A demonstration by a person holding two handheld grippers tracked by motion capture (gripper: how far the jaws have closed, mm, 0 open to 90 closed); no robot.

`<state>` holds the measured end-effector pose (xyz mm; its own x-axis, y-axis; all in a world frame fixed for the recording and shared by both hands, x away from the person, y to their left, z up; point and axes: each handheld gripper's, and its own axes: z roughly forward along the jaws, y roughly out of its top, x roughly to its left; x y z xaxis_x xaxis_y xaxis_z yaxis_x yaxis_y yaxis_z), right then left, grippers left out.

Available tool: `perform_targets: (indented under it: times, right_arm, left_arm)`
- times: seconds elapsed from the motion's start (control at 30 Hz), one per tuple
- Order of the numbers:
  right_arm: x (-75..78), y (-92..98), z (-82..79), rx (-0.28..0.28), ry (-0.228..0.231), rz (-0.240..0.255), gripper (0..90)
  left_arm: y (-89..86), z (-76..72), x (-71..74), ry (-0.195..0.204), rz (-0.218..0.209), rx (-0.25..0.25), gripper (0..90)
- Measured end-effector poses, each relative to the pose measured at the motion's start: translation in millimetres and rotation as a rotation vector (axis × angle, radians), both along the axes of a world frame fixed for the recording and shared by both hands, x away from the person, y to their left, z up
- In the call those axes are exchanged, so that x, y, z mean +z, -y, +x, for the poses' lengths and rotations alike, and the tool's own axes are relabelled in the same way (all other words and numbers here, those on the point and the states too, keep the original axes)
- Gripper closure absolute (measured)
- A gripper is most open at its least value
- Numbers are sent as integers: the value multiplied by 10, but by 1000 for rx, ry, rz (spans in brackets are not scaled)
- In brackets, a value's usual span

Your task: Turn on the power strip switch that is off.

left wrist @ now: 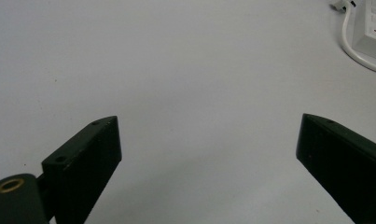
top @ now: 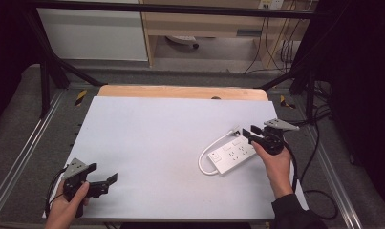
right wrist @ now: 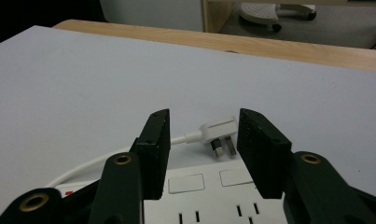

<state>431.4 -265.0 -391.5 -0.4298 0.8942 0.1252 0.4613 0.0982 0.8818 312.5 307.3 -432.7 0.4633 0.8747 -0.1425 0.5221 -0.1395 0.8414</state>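
A white power strip [top: 232, 153] lay on the pale worktop [top: 152, 143], the right hand-held gripper [top: 248, 134] half-open over it, the left hand-held gripper [top: 104, 179] wide open, both empty.

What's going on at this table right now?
A person sits at a white table with a gripper in each hand. The right gripper hovers open over a white power strip, its jaws pointing toward the strip's plug, which lies on the table just beyond. Nothing is gripped. The left gripper is open over bare table at the near left.
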Motion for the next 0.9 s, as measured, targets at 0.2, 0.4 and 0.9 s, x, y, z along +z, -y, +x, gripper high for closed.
perform_targets:
  times: [0.2,0.4,0.9]
  right_arm:
    - [-41,-35,10,18,-8,1,588]
    - [-83,-61,18,27,-22,1,627]
    - [-187,-134,49,41,-57,-7,662]
  left_arm:
    - [1,0,0,1,3,-2,67]
    - [1,0,-1,-1,4,-2,67]
    - [6,0,-2,-2,7,-6,68]
